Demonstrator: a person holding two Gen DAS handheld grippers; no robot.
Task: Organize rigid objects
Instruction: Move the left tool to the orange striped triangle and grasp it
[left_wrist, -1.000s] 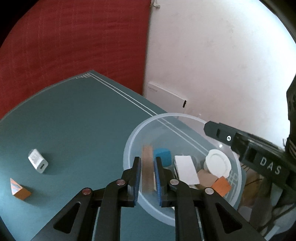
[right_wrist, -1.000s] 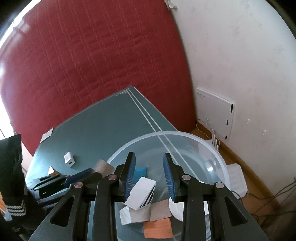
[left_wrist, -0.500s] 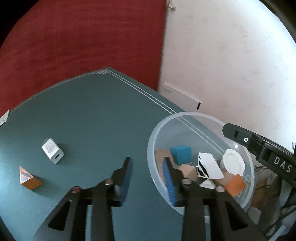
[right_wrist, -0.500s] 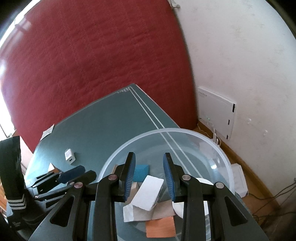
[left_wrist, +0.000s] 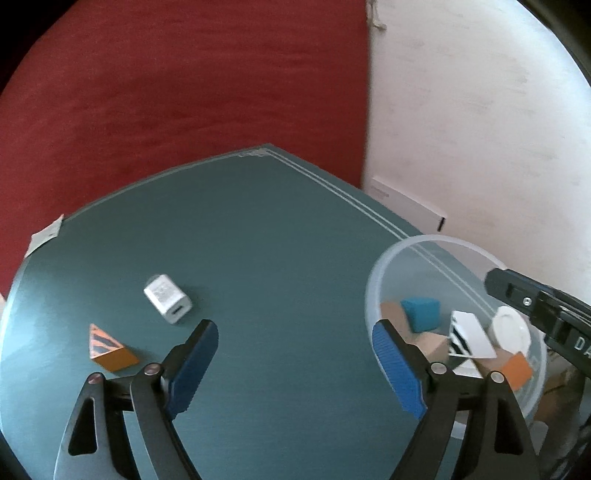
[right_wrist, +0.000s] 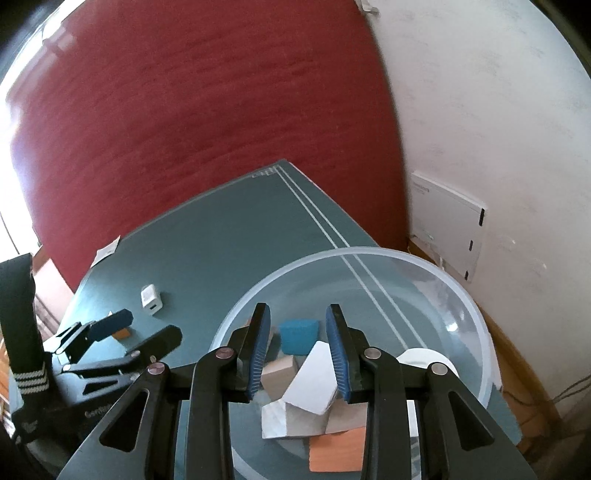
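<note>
Though tilted, white striped block (right_wrist: 313, 380)

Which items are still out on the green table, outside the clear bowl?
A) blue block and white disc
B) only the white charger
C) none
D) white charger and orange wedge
D: the left wrist view shows the white charger and the orange wedge lying on the green table, apart from the clear bowl.
</note>
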